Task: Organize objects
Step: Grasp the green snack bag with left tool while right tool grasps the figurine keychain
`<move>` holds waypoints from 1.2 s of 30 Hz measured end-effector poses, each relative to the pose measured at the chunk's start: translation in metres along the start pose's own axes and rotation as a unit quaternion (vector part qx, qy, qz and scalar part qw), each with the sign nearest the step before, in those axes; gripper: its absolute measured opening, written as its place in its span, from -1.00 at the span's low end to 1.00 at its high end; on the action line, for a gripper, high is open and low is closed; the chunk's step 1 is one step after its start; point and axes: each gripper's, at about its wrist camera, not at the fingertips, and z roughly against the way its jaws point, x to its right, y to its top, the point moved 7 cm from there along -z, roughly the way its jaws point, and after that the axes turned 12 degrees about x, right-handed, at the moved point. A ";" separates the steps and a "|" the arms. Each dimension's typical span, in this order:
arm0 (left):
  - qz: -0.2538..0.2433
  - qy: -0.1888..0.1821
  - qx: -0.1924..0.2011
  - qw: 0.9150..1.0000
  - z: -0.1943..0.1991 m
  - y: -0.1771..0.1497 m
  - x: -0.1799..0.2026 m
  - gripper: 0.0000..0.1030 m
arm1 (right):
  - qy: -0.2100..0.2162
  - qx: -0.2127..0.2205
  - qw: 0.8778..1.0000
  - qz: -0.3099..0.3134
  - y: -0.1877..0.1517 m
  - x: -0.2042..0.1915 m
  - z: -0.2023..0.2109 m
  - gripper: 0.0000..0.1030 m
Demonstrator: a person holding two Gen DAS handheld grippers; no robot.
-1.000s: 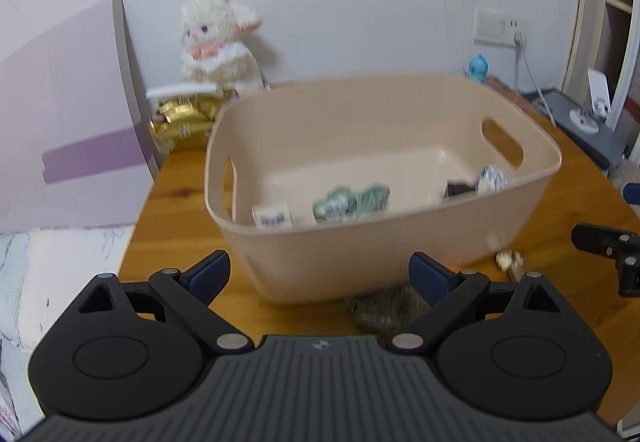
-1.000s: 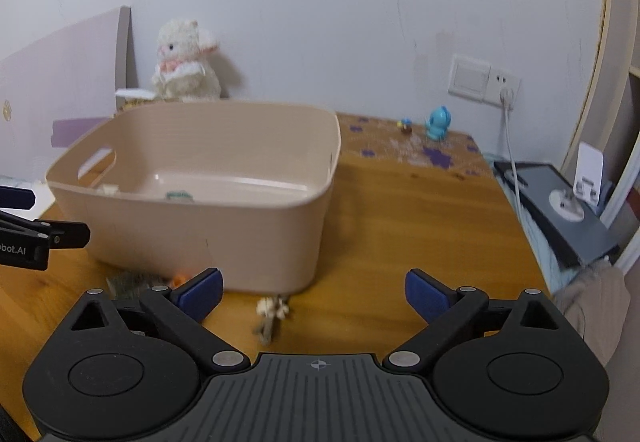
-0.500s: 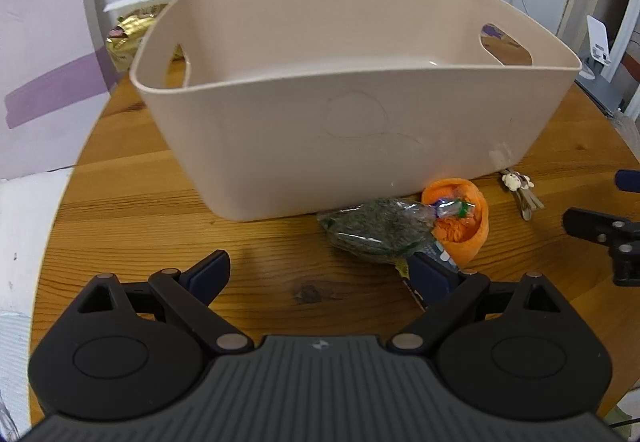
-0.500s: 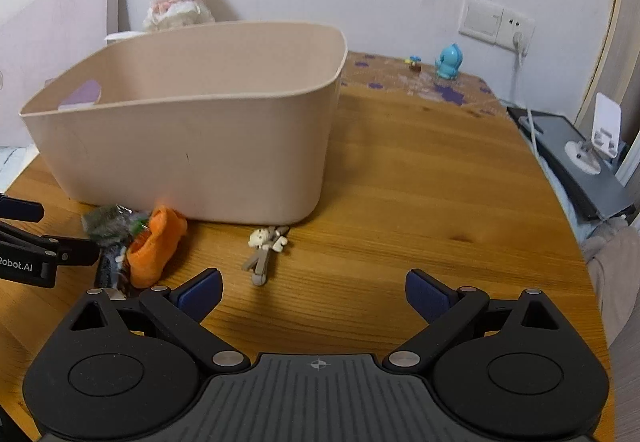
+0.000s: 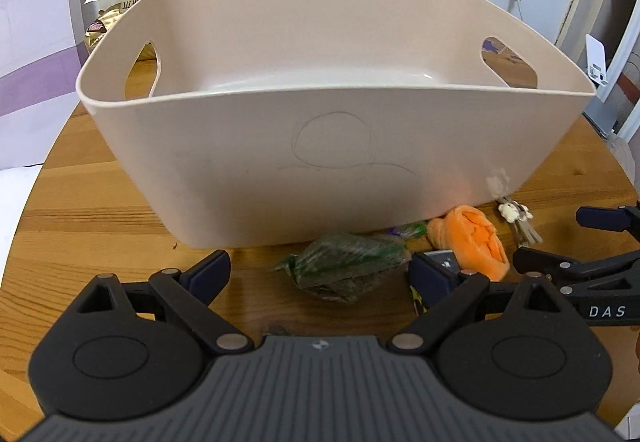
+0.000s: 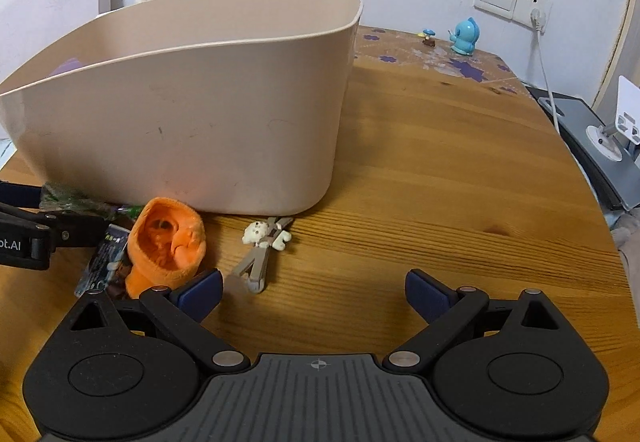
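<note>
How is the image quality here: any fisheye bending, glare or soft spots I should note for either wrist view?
Left wrist view: strong fisheye curve bows the beige bin rim and table edge; a small bright glint inside the bin's far right corner; the green packet looks slightly soft. Right wrist view: same barrel bending at the edges, dark corners, even lighting, the orange sock and bear clip sharp.

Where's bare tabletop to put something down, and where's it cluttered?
Free: the wooden table right of the beige basket, out to the patterned mat. Also the strip left of the basket. Crowded: the basket's front, with green packet, orange sock, bear clip and both grippers.
</note>
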 end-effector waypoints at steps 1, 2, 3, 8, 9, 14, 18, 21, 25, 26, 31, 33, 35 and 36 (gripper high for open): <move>0.000 -0.003 -0.002 1.000 -0.003 0.000 0.000 0.78 | 0.001 0.000 1.000 0.000 0.000 -0.001 -0.002 0.87; 0.000 -0.003 -0.005 1.000 -0.005 -0.001 -0.001 0.64 | 0.003 -0.002 1.000 0.001 -0.001 -0.002 -0.005 0.84; 0.000 -0.003 -0.008 1.000 -0.008 -0.002 -0.001 0.59 | 0.004 -0.002 1.000 0.003 -0.001 -0.003 -0.008 0.84; -0.001 -0.004 -0.003 1.000 -0.012 0.000 -0.002 0.59 | 0.016 0.009 1.000 0.016 0.001 -0.011 -0.012 0.66; 0.003 -0.005 -0.003 1.000 -0.012 0.000 -0.002 0.59 | 0.018 0.011 1.000 0.018 0.001 -0.014 -0.012 0.62; 0.006 0.001 0.005 1.000 -0.015 0.003 -0.001 0.48 | 0.032 0.021 0.999 0.027 0.000 -0.023 -0.007 0.03; 0.001 -0.001 0.005 1.000 -0.013 0.003 0.000 0.40 | 0.037 0.021 0.998 0.037 -0.003 -0.031 -0.003 -0.33; 0.002 -0.004 0.005 1.000 -0.010 0.002 -0.001 0.06 | 0.034 0.021 0.998 0.044 -0.005 -0.033 0.002 -0.63; -0.012 -0.006 0.008 1.000 -0.006 -0.001 0.000 -0.13 | 0.036 0.018 0.998 0.039 -0.008 -0.033 0.007 -0.73; -0.012 -0.007 0.008 1.000 -0.005 -0.002 0.000 -0.14 | 0.035 0.017 0.998 0.039 -0.008 -0.034 0.009 -0.73; -0.012 -0.016 0.006 1.000 0.001 -0.006 0.002 -0.23 | 0.033 0.013 0.999 0.036 -0.011 -0.031 0.015 -0.73; -0.012 -0.018 0.007 1.000 0.004 -0.007 0.002 -0.23 | 0.031 0.012 0.999 0.035 -0.012 -0.029 0.017 -0.73; -0.014 -0.019 0.010 1.000 0.008 -0.008 0.003 -0.24 | 0.029 0.013 0.999 0.033 -0.012 -0.027 0.020 -0.73; -0.014 -0.020 0.011 1.000 0.010 -0.008 0.003 -0.24 | 0.029 0.014 0.999 0.033 -0.012 -0.027 0.022 -0.73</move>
